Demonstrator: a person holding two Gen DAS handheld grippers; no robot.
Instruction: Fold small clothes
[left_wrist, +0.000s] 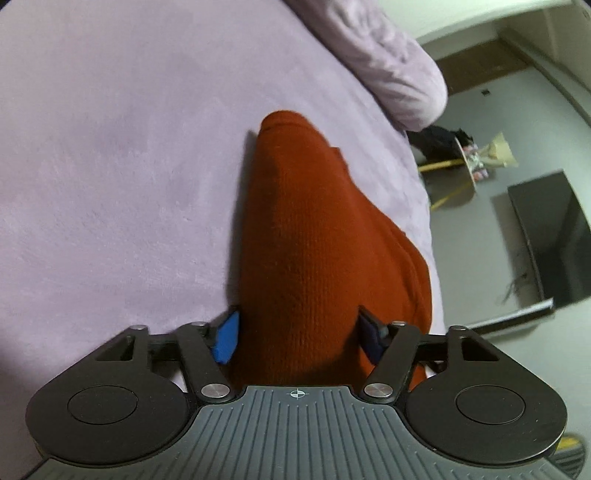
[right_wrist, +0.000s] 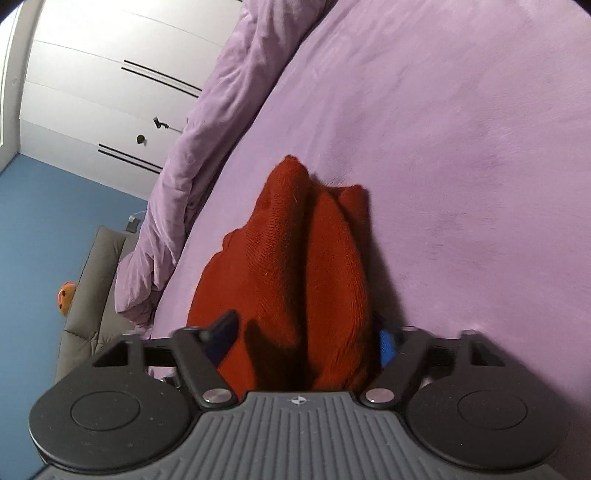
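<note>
Bunched duvet (right_wrist: 192, 155) at the bed (left_wrist: 110, 166) edge; TV (left_wrist: 550, 236) and wardrobe (right_wrist: 92, 92) beyond. Nothing blocks my way. Red knit (left_wrist: 306, 240) lies on the bed, long axis running away from me, narrow end far. My left hand-held gripper (left_wrist: 299, 334) and right hand-held gripper (right_wrist: 304, 341) straddle it, jaws spread; can't tell if pads press.

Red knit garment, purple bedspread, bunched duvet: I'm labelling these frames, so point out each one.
Red knit garment (left_wrist: 306, 240), left wrist view, middle of the knit.
Purple bedspread (right_wrist: 461, 147), right wrist view, bare flat part.
Bunched duvet (right_wrist: 207, 147), right wrist view, crumpled folds.
</note>
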